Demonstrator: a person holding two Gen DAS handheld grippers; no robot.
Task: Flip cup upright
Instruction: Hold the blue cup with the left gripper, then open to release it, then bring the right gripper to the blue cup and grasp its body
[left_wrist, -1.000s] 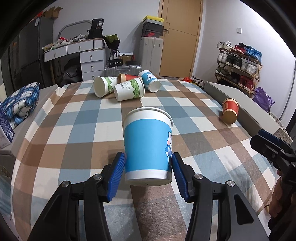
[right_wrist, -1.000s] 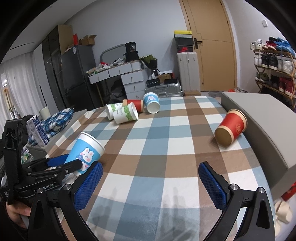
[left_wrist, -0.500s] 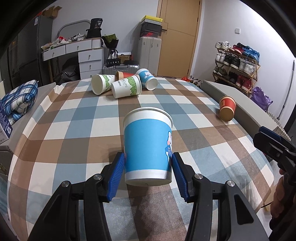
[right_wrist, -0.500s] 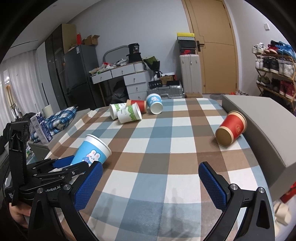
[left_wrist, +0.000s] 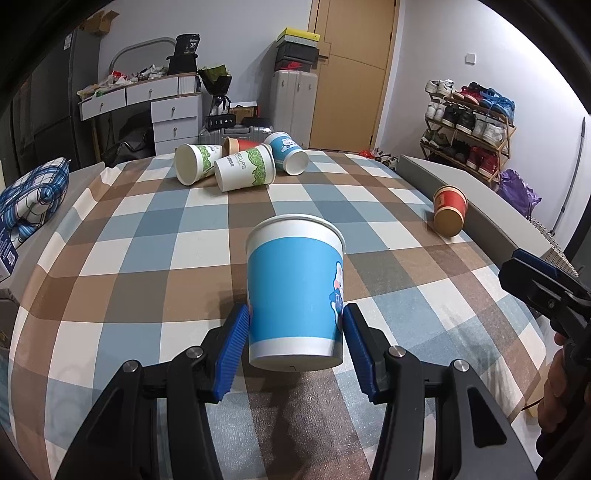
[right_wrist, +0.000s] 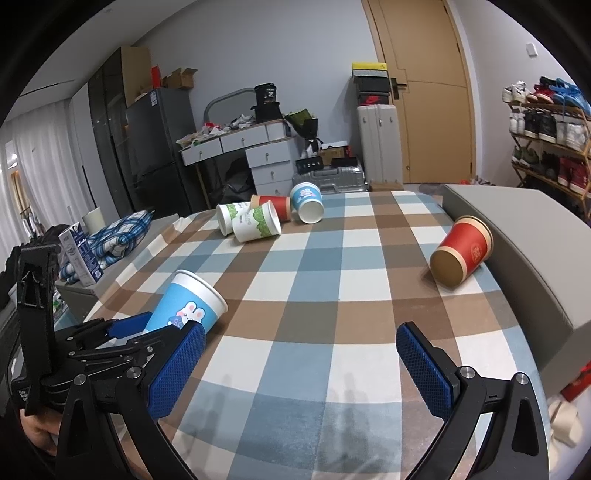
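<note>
My left gripper (left_wrist: 295, 339) is shut on a blue paper cup with a rabbit print (left_wrist: 295, 291), clamped near its base. The cup is held mouth up and tilted, above the checked tablecloth (left_wrist: 155, 236). The right wrist view shows the same cup (right_wrist: 188, 306) leaning away from the left gripper (right_wrist: 110, 339). My right gripper (right_wrist: 299, 365) is open and empty, low over the near part of the cloth. It also shows at the right edge of the left wrist view (left_wrist: 535, 288).
A red cup (right_wrist: 461, 254) lies on its side against a grey box (right_wrist: 535, 243) at the right. Several cups (left_wrist: 240, 162) lie tipped over at the far end. A carton (right_wrist: 79, 254) and a checked pillow (left_wrist: 33, 192) sit at the left.
The left gripper with the blue cup has drawn back and risen slightly; the far cups look farther away. The right gripper has hardly moved and stays open.
</note>
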